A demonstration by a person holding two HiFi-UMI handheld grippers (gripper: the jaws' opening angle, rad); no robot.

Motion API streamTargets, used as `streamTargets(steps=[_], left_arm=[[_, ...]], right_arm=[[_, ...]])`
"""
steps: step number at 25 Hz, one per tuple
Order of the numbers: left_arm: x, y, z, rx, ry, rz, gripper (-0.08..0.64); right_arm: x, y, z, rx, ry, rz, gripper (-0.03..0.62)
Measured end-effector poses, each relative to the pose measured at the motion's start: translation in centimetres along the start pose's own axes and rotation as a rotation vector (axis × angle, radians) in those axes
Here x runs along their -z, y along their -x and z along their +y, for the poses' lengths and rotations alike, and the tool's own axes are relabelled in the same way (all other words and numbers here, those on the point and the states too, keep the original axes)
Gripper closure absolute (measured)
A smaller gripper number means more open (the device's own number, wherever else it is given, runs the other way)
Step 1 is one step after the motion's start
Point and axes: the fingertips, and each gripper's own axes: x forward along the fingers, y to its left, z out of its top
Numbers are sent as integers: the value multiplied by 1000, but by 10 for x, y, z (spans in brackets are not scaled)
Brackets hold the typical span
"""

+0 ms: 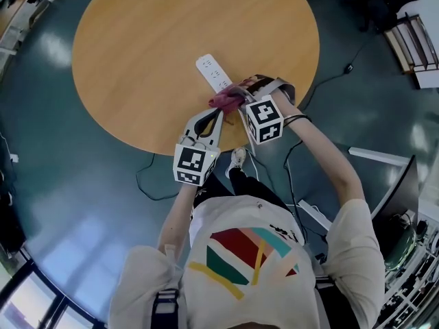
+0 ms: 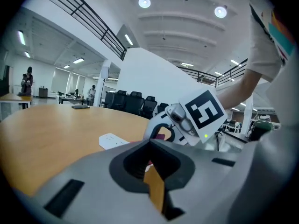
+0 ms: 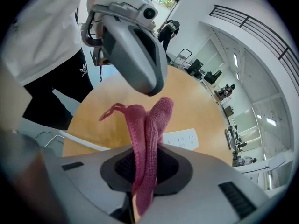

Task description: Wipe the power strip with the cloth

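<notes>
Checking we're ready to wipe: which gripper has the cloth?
The right gripper, its jaws clamped on the pink cloth; the left gripper beside it is shut on nothing.

an office: black chairs (image 2: 134,101), desks (image 2: 10,97), ceiling lights (image 2: 78,60).

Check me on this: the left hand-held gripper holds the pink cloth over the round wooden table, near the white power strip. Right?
Not quite. The pink cloth is clamped in the right hand-held gripper, not the left; the right gripper view shows it. It is indeed over the round wooden table, near the white power strip.
</notes>
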Motion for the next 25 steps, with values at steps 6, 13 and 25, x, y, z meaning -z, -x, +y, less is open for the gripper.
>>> streamTargets(steps=[6,13,25], left_arm=[[2,0,10,-67,3,20,517],[1,-21,28,-127,-37,50,517],[9,-84,56,-41,-203,186,517]], right_arm=[[1,13,27,-14,-37,-13,552],[1,25,34,-28,-107,-40,554],[67,23,-97,-56,-1105,-186,552]])
